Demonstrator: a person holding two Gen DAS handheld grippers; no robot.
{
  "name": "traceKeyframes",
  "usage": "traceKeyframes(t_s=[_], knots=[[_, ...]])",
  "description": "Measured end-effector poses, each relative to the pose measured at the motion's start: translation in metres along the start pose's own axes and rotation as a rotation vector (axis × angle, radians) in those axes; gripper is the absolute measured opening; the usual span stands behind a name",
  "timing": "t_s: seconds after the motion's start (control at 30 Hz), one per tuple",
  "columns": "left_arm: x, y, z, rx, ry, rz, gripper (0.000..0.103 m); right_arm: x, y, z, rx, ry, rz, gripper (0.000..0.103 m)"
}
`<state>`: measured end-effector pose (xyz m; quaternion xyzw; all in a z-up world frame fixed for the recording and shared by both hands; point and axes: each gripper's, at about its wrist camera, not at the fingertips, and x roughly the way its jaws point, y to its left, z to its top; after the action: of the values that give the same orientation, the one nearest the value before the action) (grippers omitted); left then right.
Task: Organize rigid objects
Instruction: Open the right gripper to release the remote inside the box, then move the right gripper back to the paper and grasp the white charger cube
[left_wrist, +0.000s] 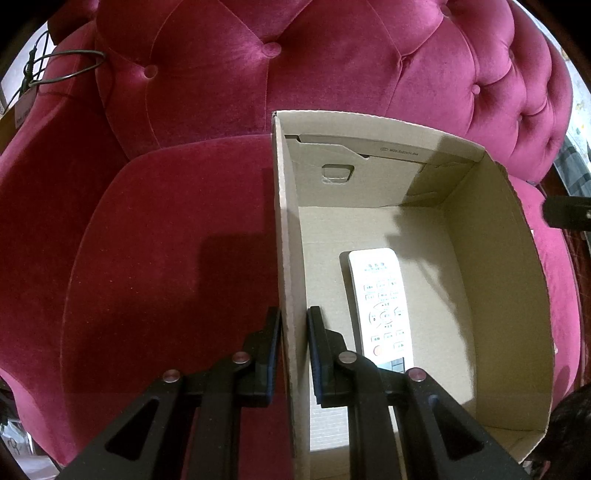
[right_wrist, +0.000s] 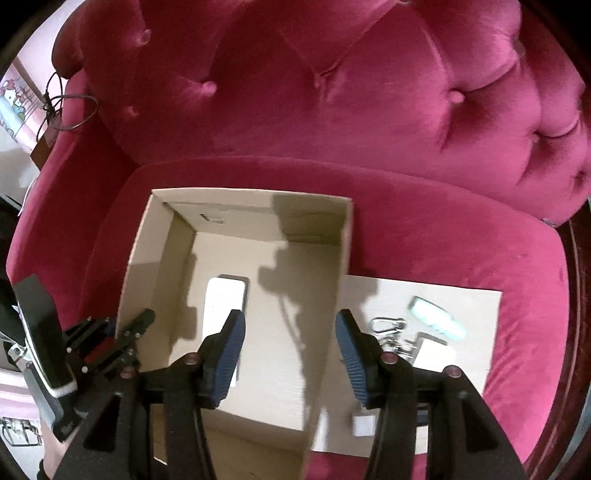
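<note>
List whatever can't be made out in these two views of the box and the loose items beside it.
- Remote: its near end is hidden behind the left tongs in the left wrist view; button labels too small to read.
- Items on the cardboard sheet, right wrist view: motion blur smears the pale green object and metal clip; the right tongs cover others.
- Box: its near corner is cut off by the frame edge.

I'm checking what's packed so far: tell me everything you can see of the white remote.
The white remote is a slim, rounded plastic bar lying flat, face up, on the floor of the open cardboard box. Its face carries rows of small buttons, a round pad in the middle and an orange button near its near end. Nothing grips it; only the box floor touches it.
</note>
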<state>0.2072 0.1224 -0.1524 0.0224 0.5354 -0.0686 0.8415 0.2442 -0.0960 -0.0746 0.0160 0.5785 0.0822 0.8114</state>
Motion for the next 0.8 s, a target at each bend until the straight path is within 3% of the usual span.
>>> traceKeyframes(t_s=[0.43,0.5,0.67,0.8], knots=[[0.0,0.0,0.0,0.0,0.001,0.0,0.016,-0.019,-0.067,-0.014,0.072,-0.004,-0.098,0.078],[0.0,0.0,0.0,-0.001,0.001,-0.001,0.016,-0.015,-0.08,-0.018,0.094,-0.001,-0.118,0.089],[-0.001,0.0,-0.001,0.0,0.001,0.002,0.016,0.003,-0.104,-0.027,0.135,0.028,-0.155,0.091],[-0.002,0.0,-0.001,-0.002,0.002,-0.001,0.016,0.017,-0.119,-0.033,0.165,0.045,-0.162,0.099]])
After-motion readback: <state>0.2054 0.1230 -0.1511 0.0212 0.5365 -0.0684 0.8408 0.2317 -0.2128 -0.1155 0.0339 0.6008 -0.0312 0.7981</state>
